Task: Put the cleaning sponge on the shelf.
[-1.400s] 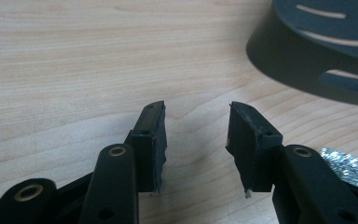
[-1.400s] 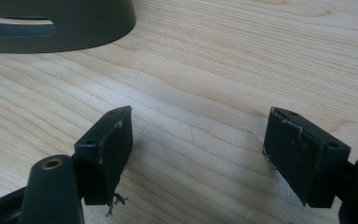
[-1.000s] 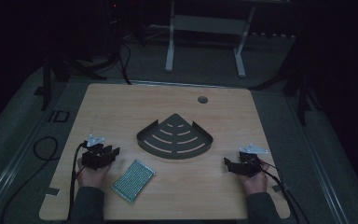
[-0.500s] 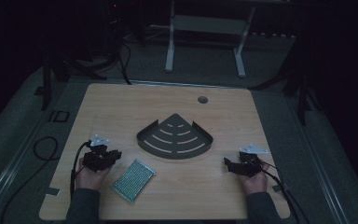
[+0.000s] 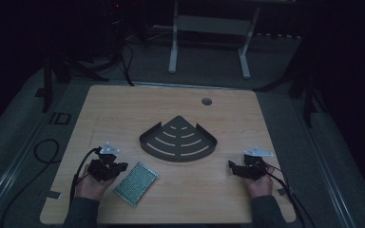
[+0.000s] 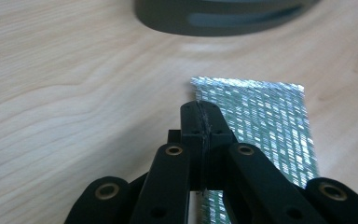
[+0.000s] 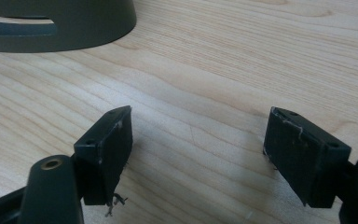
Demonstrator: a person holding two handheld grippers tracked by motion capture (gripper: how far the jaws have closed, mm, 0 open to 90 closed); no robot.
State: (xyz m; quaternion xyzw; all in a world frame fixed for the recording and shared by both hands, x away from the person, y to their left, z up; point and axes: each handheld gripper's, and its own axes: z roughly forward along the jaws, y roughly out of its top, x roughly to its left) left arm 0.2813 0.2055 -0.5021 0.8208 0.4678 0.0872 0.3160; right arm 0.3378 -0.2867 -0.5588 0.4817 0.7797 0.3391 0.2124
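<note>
Dim lighting covers the room; grey carpet surrounds a light wood-grain table [image 5: 123,109] with a round grommet hole [image 5: 206,101] near its far edge. Beyond the table stands a white metal frame [image 5: 209,28] on two legs, and black cables [image 5: 43,152] lie on the floor at the left. A dark marking on the floor beside the table's far left corner resembles letters, but it is too dim to read. No brand or label is legible on any item.

At the table centre lies a dark quarter-round tray [image 5: 178,140] with curved slots and a raised rim, its point aimed away from the person.

Left gripper [image 5: 108,169]: held in the left hand [image 5: 91,186], near the front left of the table. In the left gripper view its jaws are pressed together with nothing between them, tips above the near end of a shiny green mesh pad [image 5: 136,176]. The pad lies flat just right of this gripper, in front of the tray.

Right gripper [image 5: 240,169]: held in the right hand [image 5: 260,183], front right. In the right gripper view its jaws stand wide apart over bare wood, empty.
</note>
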